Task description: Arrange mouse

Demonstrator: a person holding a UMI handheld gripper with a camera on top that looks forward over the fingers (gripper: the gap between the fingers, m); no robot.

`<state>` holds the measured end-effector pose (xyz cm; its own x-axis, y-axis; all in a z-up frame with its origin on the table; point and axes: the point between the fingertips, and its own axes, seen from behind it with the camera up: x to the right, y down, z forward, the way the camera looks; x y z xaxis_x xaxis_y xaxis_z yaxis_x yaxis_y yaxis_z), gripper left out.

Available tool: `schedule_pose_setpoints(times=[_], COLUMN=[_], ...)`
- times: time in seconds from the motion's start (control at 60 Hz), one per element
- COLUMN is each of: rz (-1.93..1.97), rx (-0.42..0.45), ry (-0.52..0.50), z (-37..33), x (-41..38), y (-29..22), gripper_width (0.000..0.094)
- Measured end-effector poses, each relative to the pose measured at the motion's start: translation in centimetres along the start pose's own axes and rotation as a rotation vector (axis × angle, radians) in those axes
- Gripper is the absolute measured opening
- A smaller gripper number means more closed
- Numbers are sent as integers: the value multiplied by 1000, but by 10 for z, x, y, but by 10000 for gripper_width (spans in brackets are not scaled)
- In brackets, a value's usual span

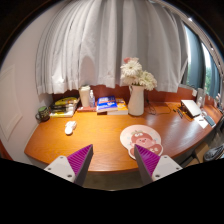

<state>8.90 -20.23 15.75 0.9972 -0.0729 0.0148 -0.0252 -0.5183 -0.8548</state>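
White mouse on wooden desk, well beyond open, empty jaws.

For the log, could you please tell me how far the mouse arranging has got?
Nothing looks done yet: the white mouse lies on the wooden desk, far from the round mouse mat. In hand: the hand-held gripper is open, empty, well short of it. Left: reach, grasp, place.
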Motion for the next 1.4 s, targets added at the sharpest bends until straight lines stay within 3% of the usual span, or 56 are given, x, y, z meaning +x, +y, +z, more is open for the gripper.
schedule_pose_setpoints(times=[0.15,0.367,0.517,0.8,0.967,1.117,1.167,1.35,1.4], rz=[-35,-35,-50,-51,-49,-50,-45,-56,-70], rx=[-84,-178,-225,-231,-247,-237,-235,-247,-261], ry=[-58,-152,-165,-156,-129,-101,-89,-108,-129], z=[51,129,184,271,304,316,317,317,317], x=[-71,-171,-215,-253,-257,-253,-250,-249,-250], y=[44,66,64,26,13,7,7,8,9], gripper_width=[830,847,848,849,781,628,530,382,400])
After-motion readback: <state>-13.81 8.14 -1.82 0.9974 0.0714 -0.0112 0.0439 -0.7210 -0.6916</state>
